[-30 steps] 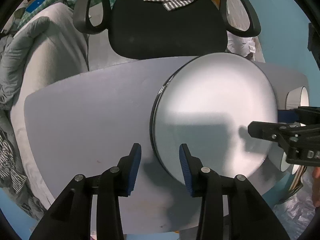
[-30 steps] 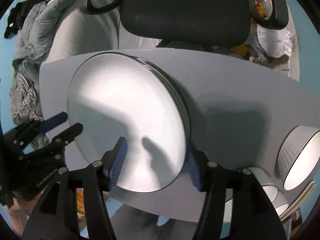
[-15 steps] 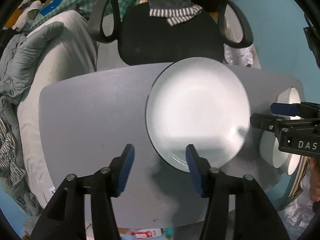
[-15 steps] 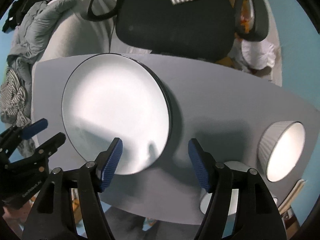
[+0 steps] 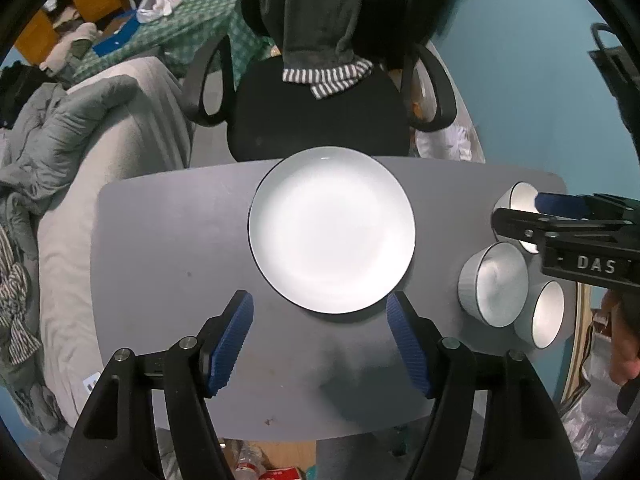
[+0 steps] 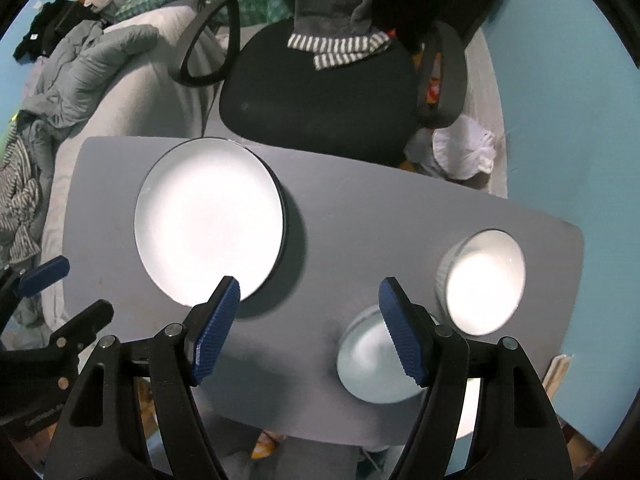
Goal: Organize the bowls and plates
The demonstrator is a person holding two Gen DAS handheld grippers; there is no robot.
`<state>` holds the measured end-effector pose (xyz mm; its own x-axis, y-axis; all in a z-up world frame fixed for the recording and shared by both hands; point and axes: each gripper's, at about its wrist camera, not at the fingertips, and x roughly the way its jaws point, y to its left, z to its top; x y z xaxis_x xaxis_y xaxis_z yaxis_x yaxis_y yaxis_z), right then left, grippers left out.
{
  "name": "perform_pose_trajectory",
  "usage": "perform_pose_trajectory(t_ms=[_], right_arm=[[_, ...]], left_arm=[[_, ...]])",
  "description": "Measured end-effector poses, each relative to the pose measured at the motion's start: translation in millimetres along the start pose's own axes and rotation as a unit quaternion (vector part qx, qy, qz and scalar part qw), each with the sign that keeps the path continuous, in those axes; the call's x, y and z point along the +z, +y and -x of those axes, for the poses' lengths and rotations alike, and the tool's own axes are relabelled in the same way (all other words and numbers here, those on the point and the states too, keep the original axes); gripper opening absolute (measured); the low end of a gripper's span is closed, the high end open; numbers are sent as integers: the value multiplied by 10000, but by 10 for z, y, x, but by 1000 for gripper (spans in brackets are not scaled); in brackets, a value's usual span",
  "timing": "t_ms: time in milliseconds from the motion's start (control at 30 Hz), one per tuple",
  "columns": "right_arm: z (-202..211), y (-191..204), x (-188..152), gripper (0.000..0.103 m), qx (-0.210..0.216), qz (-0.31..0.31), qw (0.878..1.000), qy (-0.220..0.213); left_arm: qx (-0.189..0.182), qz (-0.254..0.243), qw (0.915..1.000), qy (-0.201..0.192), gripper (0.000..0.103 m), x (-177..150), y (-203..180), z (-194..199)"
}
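Observation:
A white plate with a dark rim lies flat at the far middle of the grey table. In the right wrist view the plate shows a dark edge under its right side. Three white bowls stand close together at the table's right end. My left gripper hangs high above the plate's near edge, its jaws opening with nothing between them. My right gripper is open and empty above bare table, between the plate and two bowls.
A black office chair with draped clothes stands behind the table. A grey couch with bedding is on the left and a teal wall on the right. A hand shows at the right edge. Boxes and bottles lie on the floor below the table's near edge.
Both grippers have risen well away from the plate, which stays flat on the table. The left jaws have spread wider. The bowls at the right end have come into view.

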<state>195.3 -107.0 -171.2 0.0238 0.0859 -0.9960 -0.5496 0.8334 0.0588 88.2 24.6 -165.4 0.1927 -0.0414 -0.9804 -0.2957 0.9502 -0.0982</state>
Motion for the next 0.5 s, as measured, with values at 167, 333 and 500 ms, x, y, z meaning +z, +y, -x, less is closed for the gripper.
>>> perform_pose_trajectory(t_ms=[167,333,500], right_arm=[[292,-101,-117,71,-154,-6,9994,-301],[568,-150,-236,71,-268,60,9980,-575],[783,-220,-361,72,-293,35,9962,-825]], left_arm=[[40,135,9996,-249,71,-85,-86,232],[146,57,9988,-473,71,-127,-217,429],[142,-74,9976,-667,72,-132,-384,627]])
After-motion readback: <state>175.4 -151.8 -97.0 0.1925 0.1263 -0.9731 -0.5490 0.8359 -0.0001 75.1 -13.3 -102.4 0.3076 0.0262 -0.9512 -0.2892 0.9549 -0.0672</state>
